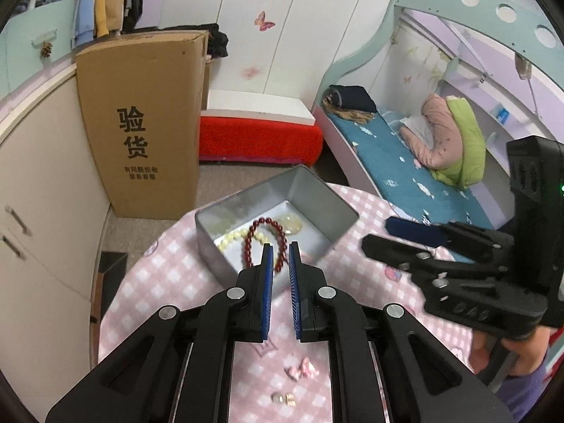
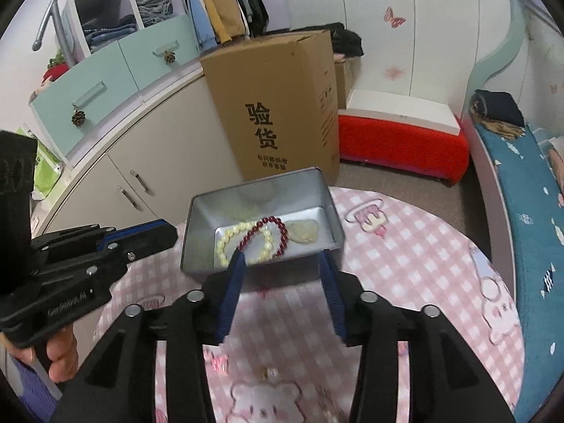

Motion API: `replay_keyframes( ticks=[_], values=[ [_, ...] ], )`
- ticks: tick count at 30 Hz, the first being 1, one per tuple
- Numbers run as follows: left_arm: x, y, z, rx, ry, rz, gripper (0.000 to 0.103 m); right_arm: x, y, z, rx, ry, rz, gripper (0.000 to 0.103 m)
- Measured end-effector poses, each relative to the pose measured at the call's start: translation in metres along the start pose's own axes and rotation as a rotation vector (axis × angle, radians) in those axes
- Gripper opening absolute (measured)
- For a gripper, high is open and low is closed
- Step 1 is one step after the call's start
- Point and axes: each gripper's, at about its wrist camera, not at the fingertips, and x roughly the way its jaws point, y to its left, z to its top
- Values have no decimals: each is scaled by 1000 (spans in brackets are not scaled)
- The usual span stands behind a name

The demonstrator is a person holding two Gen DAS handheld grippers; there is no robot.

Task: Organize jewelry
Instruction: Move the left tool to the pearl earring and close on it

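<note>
A silver metal tin [image 1: 319,199] [image 2: 197,232] stands on the pink checked table. Inside lie a dark red bead bracelet [image 1: 248,243] [image 2: 278,229], a cream bead bracelet [image 1: 229,241] [image 2: 229,238] and a pale jade-like pendant [image 1: 292,224] [image 2: 305,231]. My left gripper [image 1: 281,246] hovers at the tin's near edge, its jaws a narrow gap apart and empty. My right gripper [image 2: 282,259] is open wide and empty just before the tin; it also shows in the left wrist view [image 1: 384,232]. Small pink trinkets [image 1: 303,370] and a small ring-like piece [image 1: 283,398] lie on the table under my left gripper.
A tall cardboard box [image 1: 141,123] [image 2: 282,105] stands on the floor behind the table. White cabinets [image 1: 38,211] are at left. A red bench [image 1: 261,137] and a bed with a teal sheet [image 1: 398,162] are at right. The table edge curves close behind the tin.
</note>
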Motion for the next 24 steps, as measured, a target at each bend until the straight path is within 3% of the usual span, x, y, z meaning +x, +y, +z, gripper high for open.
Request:
replay_keyframes(
  ticks=[7,8,9,10,11,13,18,24],
  values=[
    [-24,-10,-43,12,-41,34,11,-29,-9,-41,14,-33,-14,49],
    [-26,-9,-50,0,-44,35,15,-30,-9,-47,18,-34,-15,49],
    [-27,-9,-58,-13,-46,41,23,-30,-11,-55,27,-31,-15,50],
    [-28,-10,-63,-17,-48,46,54,-29,-11,-60,30,-25,-14,50],
    [-31,-10,-72,-24,-70,58,72,-27,-11,-66,32,-17,-13,50],
    [-36,-12,-84,-22,-106,92,72,-23,-11,-77,39,-1,-8,50],
    [-33,-21,-108,9,-98,133,72,-15,-11,-97,50,21,-15,50],
    [-8,-29,-128,76,-39,179,71,-17,-18,-111,80,26,1,50]
  ],
)
